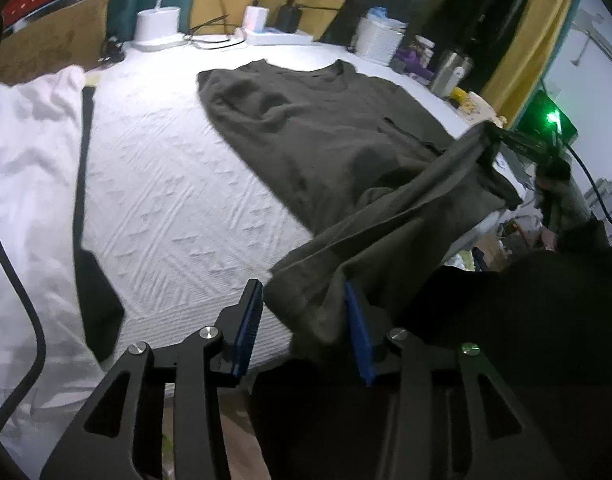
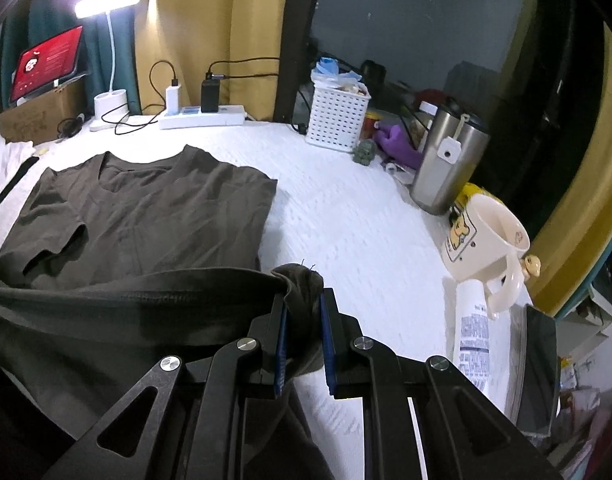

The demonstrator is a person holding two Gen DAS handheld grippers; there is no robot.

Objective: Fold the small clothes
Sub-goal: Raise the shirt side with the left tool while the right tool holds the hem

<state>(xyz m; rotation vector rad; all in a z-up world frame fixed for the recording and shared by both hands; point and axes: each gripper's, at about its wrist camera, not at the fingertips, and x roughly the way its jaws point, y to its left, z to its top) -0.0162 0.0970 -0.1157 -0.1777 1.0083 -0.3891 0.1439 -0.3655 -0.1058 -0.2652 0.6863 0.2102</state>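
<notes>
T-shirt (image 2: 146, 216), soft, limp and light, handles best by hem corners: right gripper (image 2: 304, 320) pinches one, left gripper (image 1: 302, 320) gapes half-open, hem draped against one pad.

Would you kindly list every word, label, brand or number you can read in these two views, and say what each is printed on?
None can be read as text.
White bottle beside the mug: dense printed label, too small to read.
Cream mug: a cartoon picture, no legible words.
Red tablet screen: white lines of text, blurred.
Cardboard box: faint markings, unreadable.
Power strip: blue label, too small.
</notes>
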